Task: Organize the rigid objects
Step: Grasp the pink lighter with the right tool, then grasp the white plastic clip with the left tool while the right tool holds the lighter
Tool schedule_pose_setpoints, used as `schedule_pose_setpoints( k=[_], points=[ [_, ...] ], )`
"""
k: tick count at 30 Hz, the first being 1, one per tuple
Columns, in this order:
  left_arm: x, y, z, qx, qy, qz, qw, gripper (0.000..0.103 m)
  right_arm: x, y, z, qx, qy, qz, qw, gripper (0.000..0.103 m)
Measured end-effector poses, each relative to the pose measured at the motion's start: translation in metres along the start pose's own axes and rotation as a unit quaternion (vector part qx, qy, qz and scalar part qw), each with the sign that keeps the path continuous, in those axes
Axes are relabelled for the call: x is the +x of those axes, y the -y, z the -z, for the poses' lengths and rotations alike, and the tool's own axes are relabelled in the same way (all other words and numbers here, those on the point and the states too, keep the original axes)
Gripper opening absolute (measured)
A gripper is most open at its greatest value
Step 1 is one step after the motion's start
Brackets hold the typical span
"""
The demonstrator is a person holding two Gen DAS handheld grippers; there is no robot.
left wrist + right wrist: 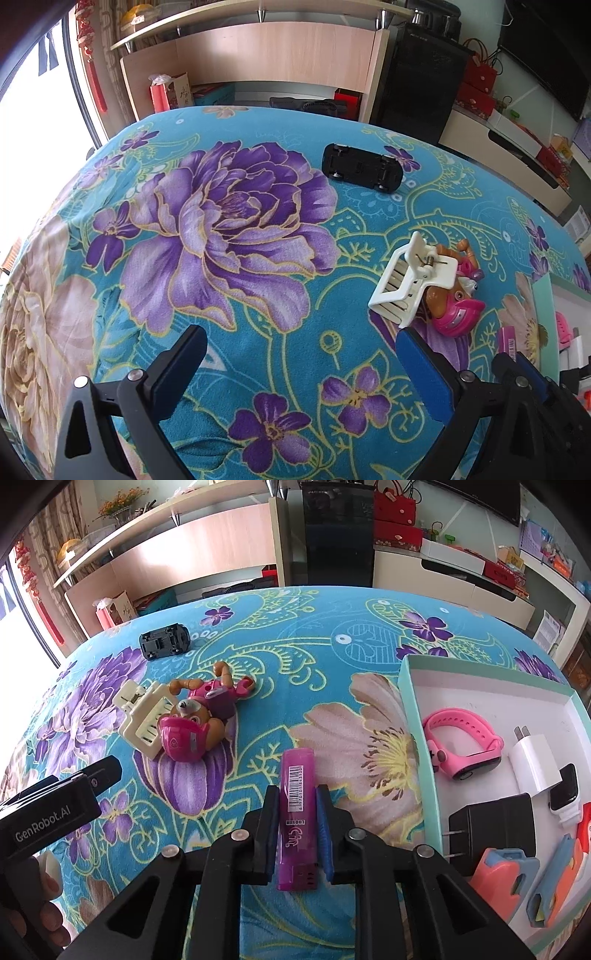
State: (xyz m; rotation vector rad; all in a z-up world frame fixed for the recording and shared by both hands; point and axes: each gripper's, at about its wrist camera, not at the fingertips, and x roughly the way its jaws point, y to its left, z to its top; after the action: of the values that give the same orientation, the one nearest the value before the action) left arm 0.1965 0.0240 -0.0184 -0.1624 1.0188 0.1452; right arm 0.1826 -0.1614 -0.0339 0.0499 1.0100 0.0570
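Note:
My right gripper is shut on a purple lighter, held just above the flowered cloth, left of the teal-rimmed box. The box holds a pink watch, a white charger, a black charger and other small items. My left gripper is open and empty over the cloth. A cream hair claw and a pink toy pup lie just ahead of its right finger; both also show in the right wrist view, claw and pup. A black toy car lies upside down farther back.
The table is covered by a blue flowered cloth. The left gripper's body shows at the left of the right wrist view. Wooden shelves and a black speaker stand beyond the far edge.

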Motion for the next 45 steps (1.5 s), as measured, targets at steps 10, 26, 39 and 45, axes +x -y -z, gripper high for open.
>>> schedule_pose_setpoints(
  k=[10, 26, 39, 45],
  points=[
    [-0.011, 0.027, -0.008, 0.033, 0.046, 0.045, 0.9974, 0.103, 0.004, 0.000, -0.003, 0.001, 0.013, -0.006, 1.000, 0.020],
    [0.001, 0.043, -0.016, 0.054, 0.077, 0.067, 0.9933, 0.076, 0.010, 0.000, -0.008, -0.004, 0.023, -0.012, 1.000, 0.020],
    [-0.003, 0.045, -0.015, 0.062, 0.089, 0.079, 0.9909, 0.030, 0.010, 0.000, -0.008, -0.004, 0.023, -0.012, 1.000, 0.020],
    [-0.013, 0.040, -0.016, 0.058, 0.100, 0.075, 0.9904, 0.028, 0.008, 0.001, -0.008, -0.001, 0.025, -0.015, 1.000, 0.020]
  ],
)
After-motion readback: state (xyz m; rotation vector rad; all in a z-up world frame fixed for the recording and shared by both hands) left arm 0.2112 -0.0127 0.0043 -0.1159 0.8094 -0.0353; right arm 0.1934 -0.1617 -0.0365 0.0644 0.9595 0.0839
